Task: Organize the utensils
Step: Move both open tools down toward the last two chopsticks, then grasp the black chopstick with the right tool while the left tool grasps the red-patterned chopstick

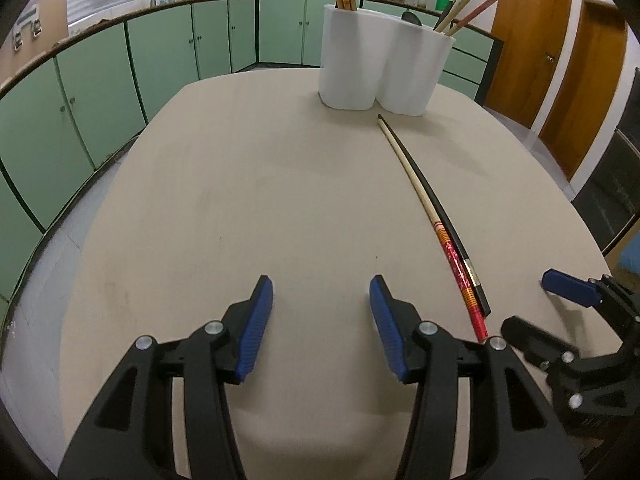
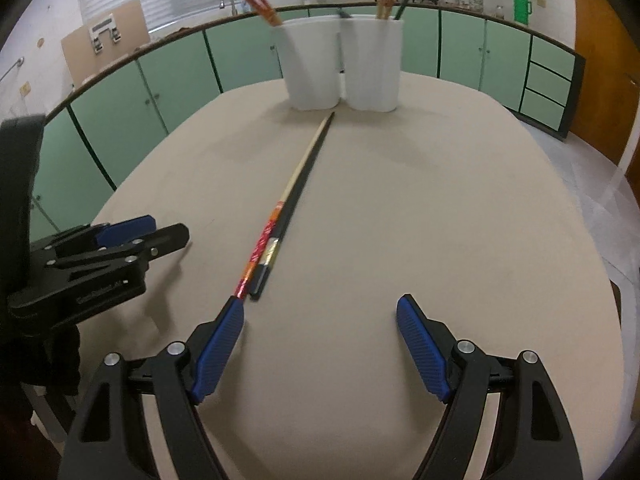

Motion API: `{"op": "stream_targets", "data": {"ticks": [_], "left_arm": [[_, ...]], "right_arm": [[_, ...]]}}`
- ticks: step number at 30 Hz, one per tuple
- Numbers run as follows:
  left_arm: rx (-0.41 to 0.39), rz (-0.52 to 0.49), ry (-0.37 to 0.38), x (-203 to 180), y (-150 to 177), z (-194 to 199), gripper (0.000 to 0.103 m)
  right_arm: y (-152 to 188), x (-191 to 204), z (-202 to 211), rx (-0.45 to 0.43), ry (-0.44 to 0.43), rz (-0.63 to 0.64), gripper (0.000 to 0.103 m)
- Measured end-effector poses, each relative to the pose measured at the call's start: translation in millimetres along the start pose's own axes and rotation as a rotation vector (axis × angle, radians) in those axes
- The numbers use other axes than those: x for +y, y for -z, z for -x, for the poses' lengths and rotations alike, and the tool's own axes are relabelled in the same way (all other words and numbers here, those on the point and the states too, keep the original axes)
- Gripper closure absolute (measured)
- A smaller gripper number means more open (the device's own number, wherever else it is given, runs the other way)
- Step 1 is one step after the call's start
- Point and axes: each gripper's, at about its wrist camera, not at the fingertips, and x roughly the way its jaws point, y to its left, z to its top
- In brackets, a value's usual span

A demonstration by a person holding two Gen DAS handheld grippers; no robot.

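- The left gripper hangs over bare table, jaws parted and gripping nothing.
- The right gripper is spread wider, also empty; its left pad sits just at the butt of the red chopstick.
- That stick lies flush beside a black chopstick, tips aimed at the white holder, which already has sticks in both cups.
- Judged step: the approach for a pickup, nothing grasped yet.
- The next move calls for straddling a single stick, without dragging its neighbour along.
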Motion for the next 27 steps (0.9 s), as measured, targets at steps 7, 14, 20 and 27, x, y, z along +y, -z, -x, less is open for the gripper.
{"op": "stream_targets", "data": {"ticks": [7, 14, 20, 27], "left_arm": [[0.002, 0.008, 0.001, -1.7, 2.6, -3.2, 0.053], [0.001, 0.014, -0.001, 0.9, 2.0, -1.0, 0.053], [-0.001, 0.015, -0.002, 0.9, 1.8, -0.6, 0.052], [-0.004, 0.025, -0.014, 6.0, 1.9, 0.3, 0.052]], "right_arm": [[-5.6, 16.2, -5.2, 0.003, 0.007, 0.033, 0.026], [-3.5, 13.4, 1.6, -0.016, 0.038, 0.037, 0.026], [-1.5, 15.6, -5.5, 0.014, 0.054, 0.057, 0.026], [-6.9, 25.8, -8.9, 0.008, 0.042, 0.061, 0.044]]}}
